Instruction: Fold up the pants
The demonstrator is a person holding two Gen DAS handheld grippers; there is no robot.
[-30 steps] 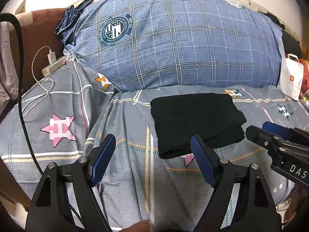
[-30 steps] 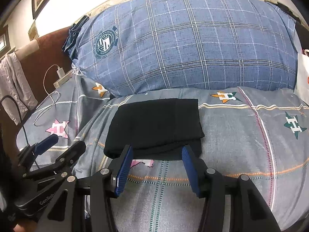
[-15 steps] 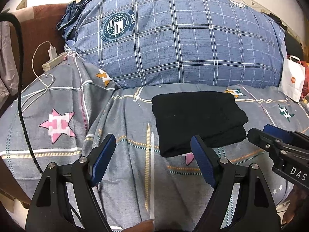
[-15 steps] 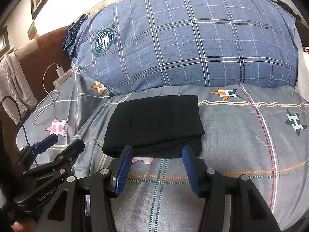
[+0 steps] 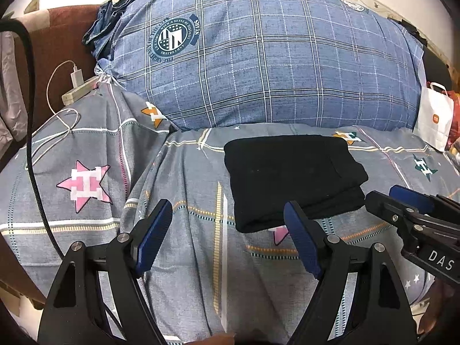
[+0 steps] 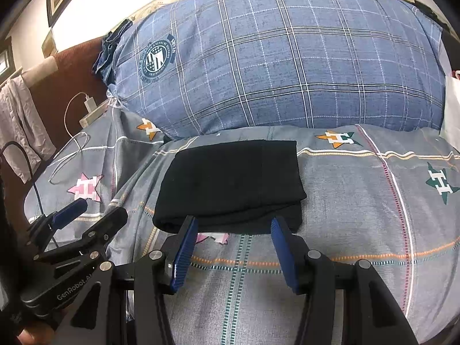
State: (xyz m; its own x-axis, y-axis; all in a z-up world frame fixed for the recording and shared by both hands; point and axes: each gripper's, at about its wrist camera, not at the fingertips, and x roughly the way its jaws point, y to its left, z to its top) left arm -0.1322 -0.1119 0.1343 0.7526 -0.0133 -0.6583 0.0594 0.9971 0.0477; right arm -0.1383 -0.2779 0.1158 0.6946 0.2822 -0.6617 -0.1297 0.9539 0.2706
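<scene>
The black pants (image 5: 290, 175) lie folded into a compact rectangle on the grey patterned bedsheet (image 5: 184, 172), in front of a big blue plaid pillow (image 5: 258, 57). They also show in the right wrist view (image 6: 230, 184). My left gripper (image 5: 228, 230) is open and empty, held back from the pants' near left edge. My right gripper (image 6: 234, 235) is open and empty, its fingertips just short of the pants' near edge. The right gripper also shows at the right of the left wrist view (image 5: 402, 201), and the left gripper at the left of the right wrist view (image 6: 86, 212).
A white charger and cable (image 5: 72, 86) lie at the far left by the brown headboard (image 5: 57, 43). A white paper bag (image 5: 434, 118) stands at the far right. A thick black cable (image 5: 31, 143) hangs along the left.
Both grippers have drawn back slightly from the folded pants and lifted a little. The pants have not moved.
</scene>
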